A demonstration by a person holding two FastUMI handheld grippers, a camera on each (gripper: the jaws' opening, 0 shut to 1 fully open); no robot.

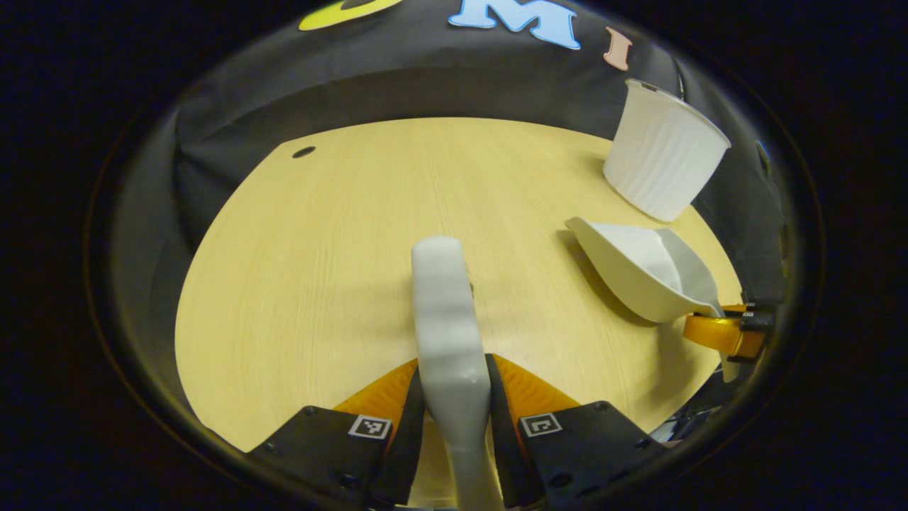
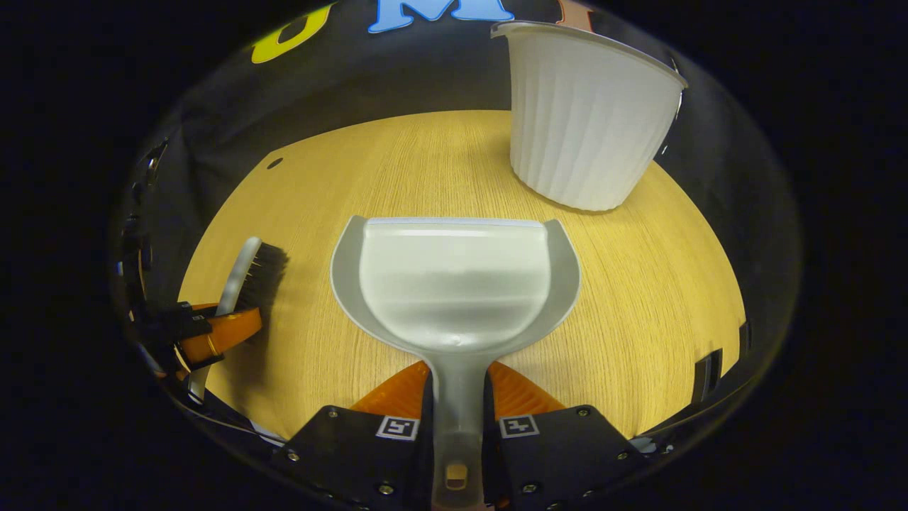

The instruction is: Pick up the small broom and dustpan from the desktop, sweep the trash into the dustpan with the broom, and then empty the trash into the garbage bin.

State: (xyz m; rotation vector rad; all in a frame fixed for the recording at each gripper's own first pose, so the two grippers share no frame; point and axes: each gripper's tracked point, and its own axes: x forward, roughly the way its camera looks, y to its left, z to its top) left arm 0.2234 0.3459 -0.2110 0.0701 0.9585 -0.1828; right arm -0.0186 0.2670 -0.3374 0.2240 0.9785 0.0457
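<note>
In the left gripper view my left gripper [image 1: 454,387] is shut on the grey-white broom [image 1: 447,312], which points forward over the wooden desktop [image 1: 319,270]. In the right gripper view that broom [image 2: 245,273] appears at the left with its black bristles turned right, held by the left gripper [image 2: 220,333]. My right gripper [image 2: 457,390] is shut on the handle of the white dustpan [image 2: 454,284], whose pan lies level above the desktop [image 2: 638,284] and looks empty. The dustpan [image 1: 645,266] and the right gripper [image 1: 727,333] sit at the right of the left gripper view. I see no trash on the desktop.
A white ribbed garbage bin [image 2: 585,121] stands at the back right of the desktop, just beyond the dustpan; its inside is hidden. The same bin [image 1: 663,152] is at the upper right in the left gripper view. A small dark hole [image 1: 303,152] marks the far left corner.
</note>
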